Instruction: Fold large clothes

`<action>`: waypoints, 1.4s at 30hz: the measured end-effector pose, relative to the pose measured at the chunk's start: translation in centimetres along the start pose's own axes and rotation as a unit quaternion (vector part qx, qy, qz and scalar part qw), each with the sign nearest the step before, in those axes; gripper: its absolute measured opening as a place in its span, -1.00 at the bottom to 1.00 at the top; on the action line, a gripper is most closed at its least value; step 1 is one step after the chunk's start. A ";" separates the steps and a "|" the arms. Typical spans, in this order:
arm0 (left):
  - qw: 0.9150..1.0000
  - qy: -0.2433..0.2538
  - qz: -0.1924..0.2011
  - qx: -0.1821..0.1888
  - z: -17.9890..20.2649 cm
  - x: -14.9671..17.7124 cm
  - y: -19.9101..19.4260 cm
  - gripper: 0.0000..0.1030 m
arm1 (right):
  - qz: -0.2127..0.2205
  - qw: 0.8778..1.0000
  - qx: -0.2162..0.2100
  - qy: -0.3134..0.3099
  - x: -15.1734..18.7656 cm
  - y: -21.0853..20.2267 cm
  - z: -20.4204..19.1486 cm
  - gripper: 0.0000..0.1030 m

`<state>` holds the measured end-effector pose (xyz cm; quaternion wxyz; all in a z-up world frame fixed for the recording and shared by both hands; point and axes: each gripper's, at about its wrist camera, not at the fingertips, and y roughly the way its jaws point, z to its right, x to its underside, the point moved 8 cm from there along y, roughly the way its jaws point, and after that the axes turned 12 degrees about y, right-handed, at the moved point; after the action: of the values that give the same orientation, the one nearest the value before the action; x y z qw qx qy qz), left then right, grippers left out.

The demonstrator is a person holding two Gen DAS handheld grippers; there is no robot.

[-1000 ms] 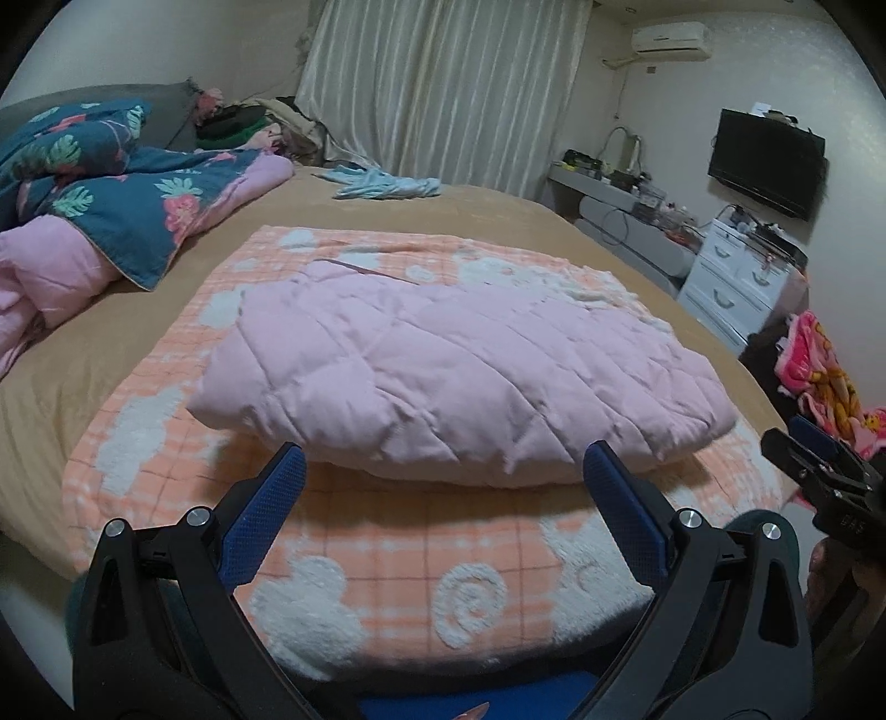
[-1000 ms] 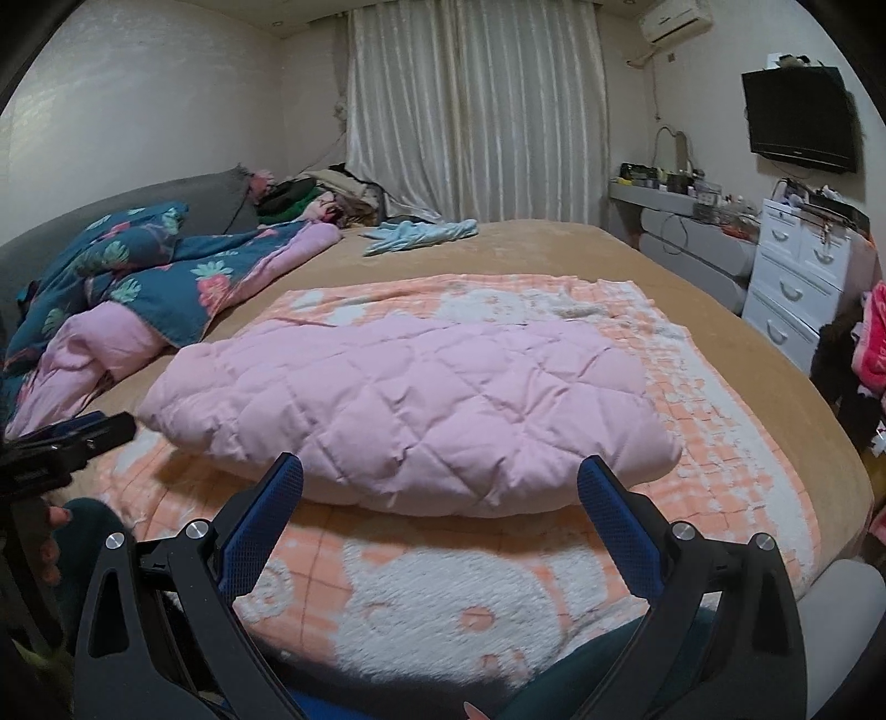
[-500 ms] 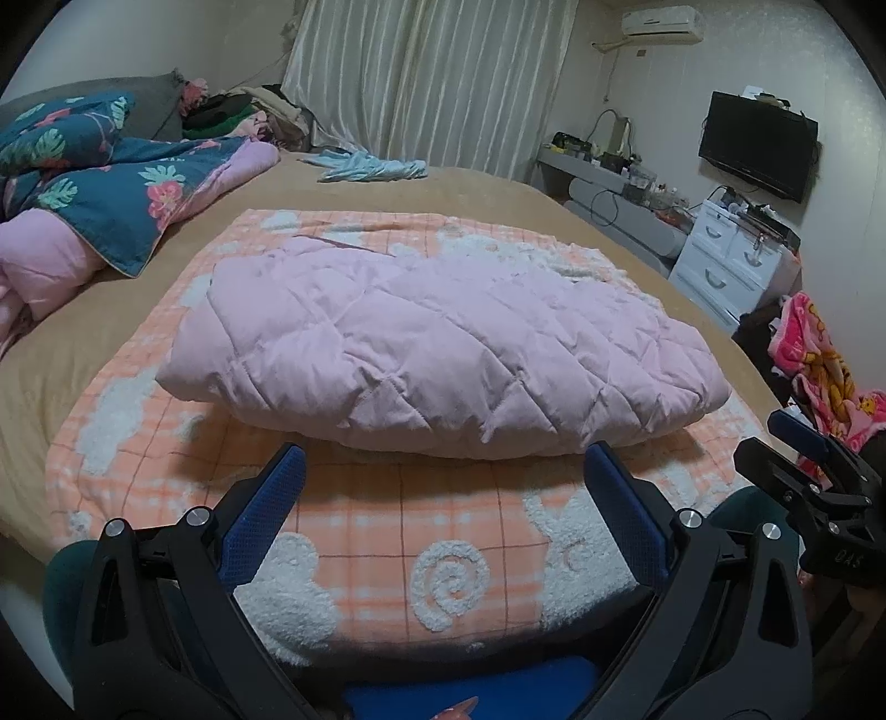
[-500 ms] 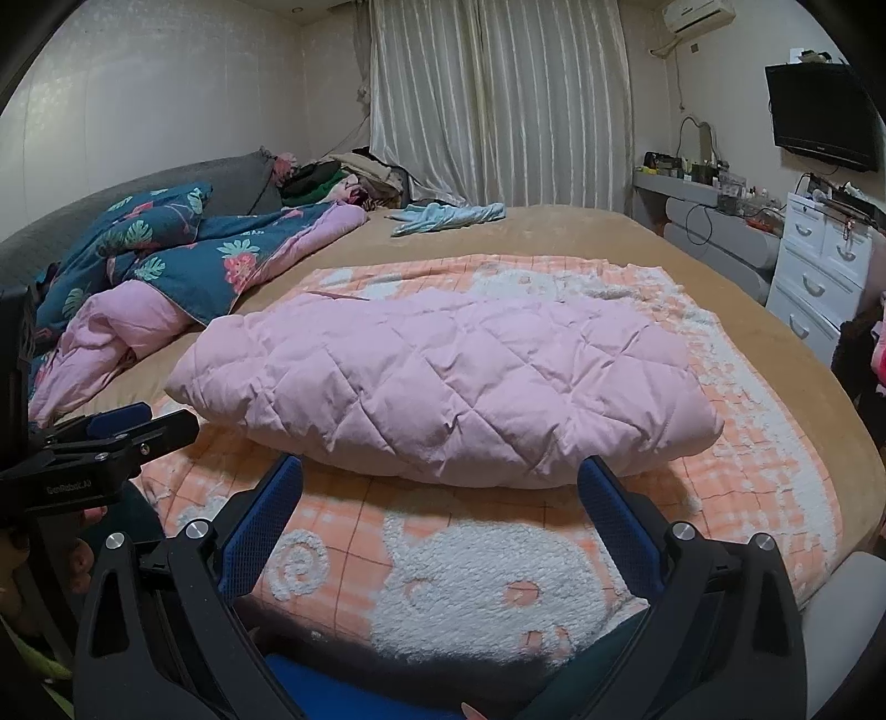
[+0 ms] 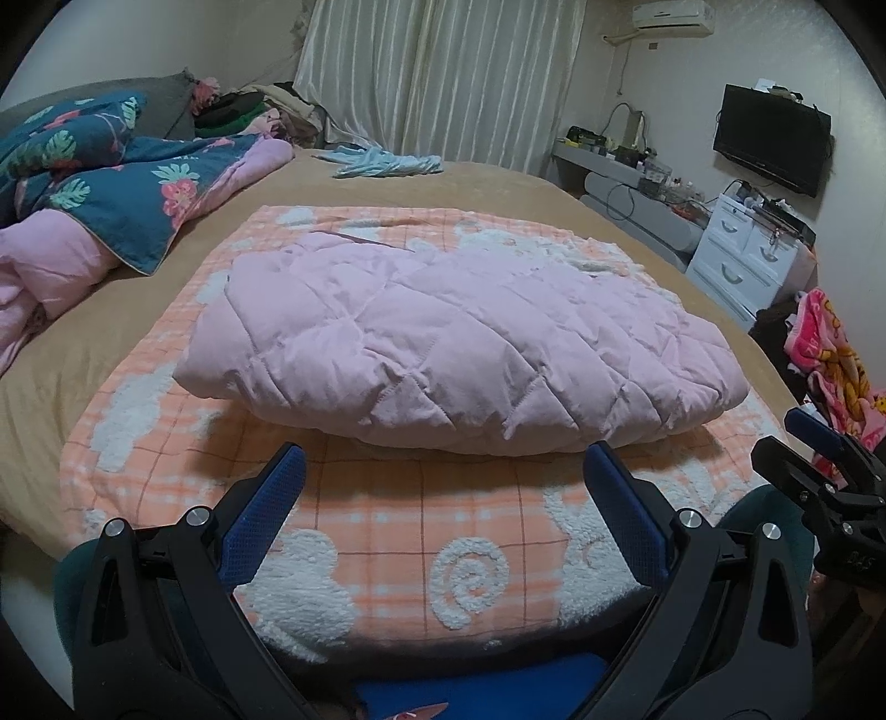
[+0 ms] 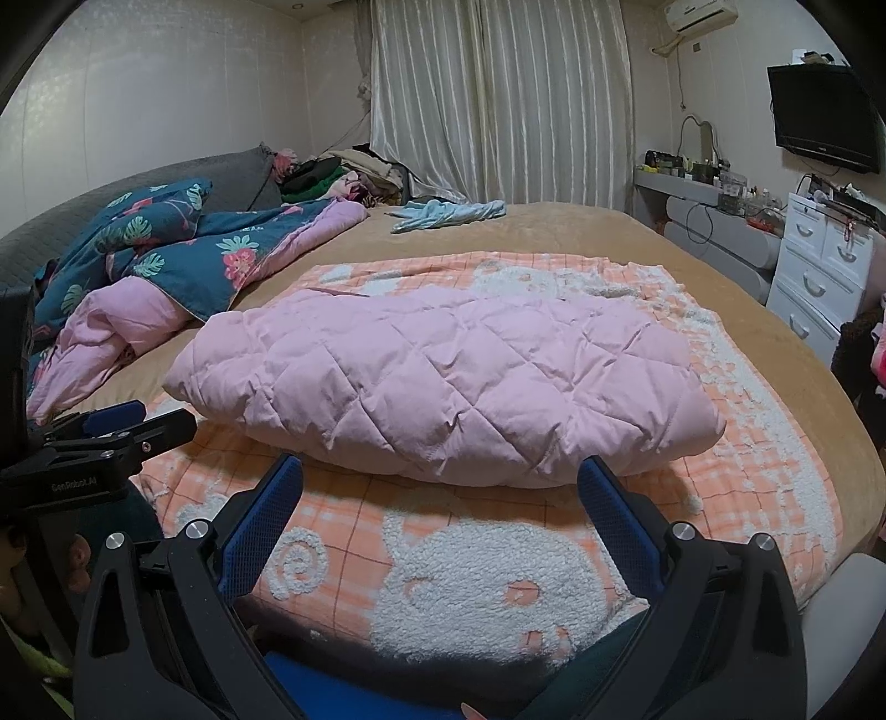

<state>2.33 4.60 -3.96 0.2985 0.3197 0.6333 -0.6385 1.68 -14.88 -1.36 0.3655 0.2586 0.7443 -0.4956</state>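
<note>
**Folded pink quilted garment on the bed, both tools spread and empty**

At far left, a floral teal duvet (image 5: 111, 188) with a pink lining lies heaped along the side of the bed (image 5: 498, 188), and a pile of clothes (image 6: 343, 177) sits behind it near the curtains (image 5: 443, 77). A light blue garment (image 5: 382, 163) lies flat on the tan bedspread farther back.

In the middle, an orange-and-white checked blanket (image 5: 387, 531) is spread over the bed. On it rests the pink quilted garment (image 5: 459, 343), folded into a thick, puffy oblong bundle with its long side running left to right. It touches neither tool.

The left tool (image 5: 443, 471) hangs just before the bundle's near edge, its blue-padded fingers wide apart with nothing between them. The right tool (image 6: 440, 487) is held beside it, likewise spread and empty, facing the same near edge; each tool shows at the edge of the other's view.

To the right stand a white chest of drawers (image 5: 747, 255), a wall-mounted television (image 5: 772, 138) and a shelf of small items (image 6: 698, 177). An air conditioner (image 5: 670, 14) is mounted high on the wall.
</note>
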 end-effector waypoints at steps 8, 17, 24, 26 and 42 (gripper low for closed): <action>1.000 0.002 0.000 0.001 0.0 0.0 -0.1 0.82 | 0.000 1.000 0.000 0.000 0.0 0.1 0.0 0.92; 1.000 0.003 0.000 0.001 0.0 0.0 -0.1 0.82 | 0.000 1.000 0.000 0.000 0.0 0.1 0.1 0.92; 1.000 0.003 0.000 0.001 0.0 0.0 -0.1 0.82 | -0.001 1.000 0.001 0.000 0.0 0.1 0.1 0.92; 1.000 0.003 0.000 0.000 0.0 0.0 -0.1 0.82 | 0.000 1.000 0.001 -0.001 0.0 0.1 0.1 0.92; 1.000 0.004 0.000 -0.005 -0.4 -0.3 -0.2 0.82 | -0.001 1.000 0.003 0.000 0.0 0.1 0.3 0.92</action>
<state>2.36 5.02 -3.57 0.2980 0.3209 0.6372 -0.6342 1.89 -15.13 -1.49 0.3644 0.2587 0.7431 -0.4980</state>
